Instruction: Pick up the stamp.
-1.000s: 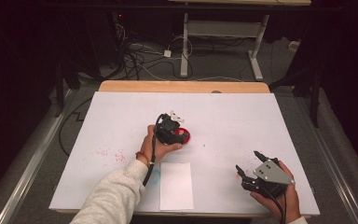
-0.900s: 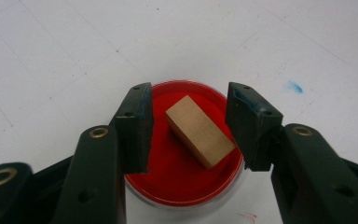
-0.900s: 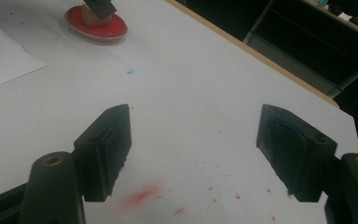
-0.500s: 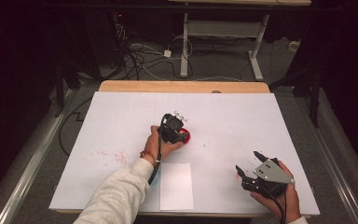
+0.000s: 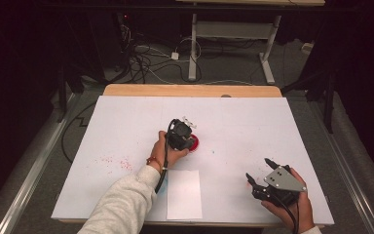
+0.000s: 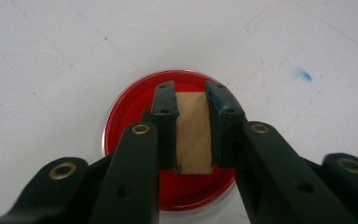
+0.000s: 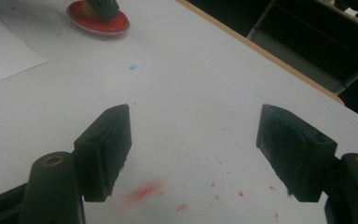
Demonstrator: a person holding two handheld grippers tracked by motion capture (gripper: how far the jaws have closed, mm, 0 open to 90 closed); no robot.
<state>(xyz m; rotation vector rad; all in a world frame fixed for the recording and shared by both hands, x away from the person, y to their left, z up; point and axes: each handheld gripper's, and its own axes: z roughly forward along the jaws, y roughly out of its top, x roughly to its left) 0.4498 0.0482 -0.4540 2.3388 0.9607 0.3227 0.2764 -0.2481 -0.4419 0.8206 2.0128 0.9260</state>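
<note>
On the white-covered table [image 5: 126, 126], faint red speckles [image 5: 112, 160] mark the left part of the sheet. Nearer the middle, the left gripper [image 6: 193, 100] points down into a round red dish [image 6: 130, 116]; its jaws have just been closing and now clamp a small tan wooden block [image 6: 193, 135] from both sides, the block standing inside the dish. From above, the left hand [image 5: 165, 151] covers most of the dish. A blank sheet of paper [image 5: 184, 194] lies near the front edge, just below that hand. A small blue smudge [image 6: 303, 74] sits beside the dish. Far right, the right gripper [image 7: 193, 154] is held near the front edge, jaws wide apart, nothing between them, with red smears [image 7: 144, 191] on the surface beneath.
</note>
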